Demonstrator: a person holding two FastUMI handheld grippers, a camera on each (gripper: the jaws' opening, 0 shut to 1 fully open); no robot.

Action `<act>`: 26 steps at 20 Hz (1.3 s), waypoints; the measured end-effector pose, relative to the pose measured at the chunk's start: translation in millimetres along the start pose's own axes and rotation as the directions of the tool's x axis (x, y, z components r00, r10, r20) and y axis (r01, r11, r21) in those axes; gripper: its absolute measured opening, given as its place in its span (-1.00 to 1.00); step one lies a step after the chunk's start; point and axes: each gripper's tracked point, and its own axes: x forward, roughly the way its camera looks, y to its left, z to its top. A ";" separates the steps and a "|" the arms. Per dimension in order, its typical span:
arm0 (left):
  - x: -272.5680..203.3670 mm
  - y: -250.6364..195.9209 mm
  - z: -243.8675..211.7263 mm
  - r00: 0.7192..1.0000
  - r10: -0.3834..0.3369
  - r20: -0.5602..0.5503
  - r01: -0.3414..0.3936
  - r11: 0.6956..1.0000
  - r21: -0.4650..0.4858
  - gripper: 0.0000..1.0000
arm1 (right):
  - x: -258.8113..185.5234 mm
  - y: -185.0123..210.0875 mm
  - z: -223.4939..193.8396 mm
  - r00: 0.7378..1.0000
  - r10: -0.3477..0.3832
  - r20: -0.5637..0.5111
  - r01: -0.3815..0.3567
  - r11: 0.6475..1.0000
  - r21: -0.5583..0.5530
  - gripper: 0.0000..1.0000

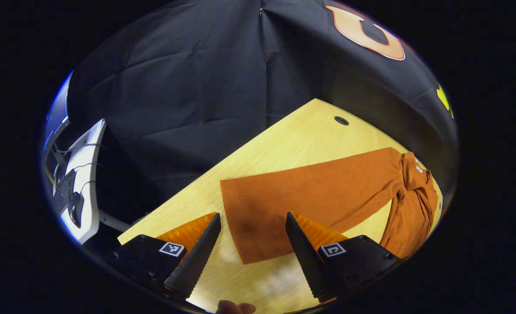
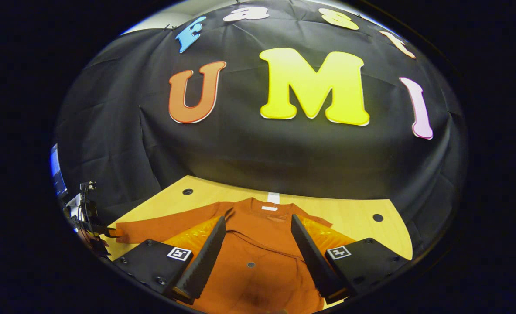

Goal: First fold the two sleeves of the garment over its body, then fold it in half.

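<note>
- Hovering over the near end of a sleeve, the left gripper [image 1: 252,226] has its fingers set well apart, with nothing held between them.
- Below that gap, at the very bottom edge of the left gripper view, a fingertip [image 1: 235,308] of the person shows.
- The rust-orange long-sleeved knit garment [image 1: 327,192] lies on the pale wood-grain table [image 1: 292,139]; in the left gripper view one sleeve [image 1: 310,192] runs flat and straight from its ribbed cuff, between the fingers, out to the bunched body at the right.
- Past the sleeve, a small dark round hole [image 1: 341,121] sits in the tabletop near its far corner.
- Off the table at the left, a white side desk [image 1: 83,183] carries a dark keyboard, a mouse and cables.
- The right gripper [image 2: 258,224] is poised above the body of the garment [image 2: 262,261], fingers spread apart and gripping nothing.
- In the right gripper view the garment's front faces up, a small round button [image 2: 251,264] showing between the fingers and the neckline with a white label [image 2: 269,208] lying beyond.
- One sleeve [image 2: 166,226] extends left across the table [image 2: 362,218], unfolded.
- Two dark holes in the tabletop stand near the far edge, one left [image 2: 187,191] and one right [image 2: 377,217].
</note>
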 end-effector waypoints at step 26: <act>-1.2 -19.0 25.2 0.996 -0.044 0.073 0.054 0.989 -0.141 -0.94 | -54.6 -41.1 -12.0 0.999 0.004 -0.045 -0.004 1.000 0.015 0.93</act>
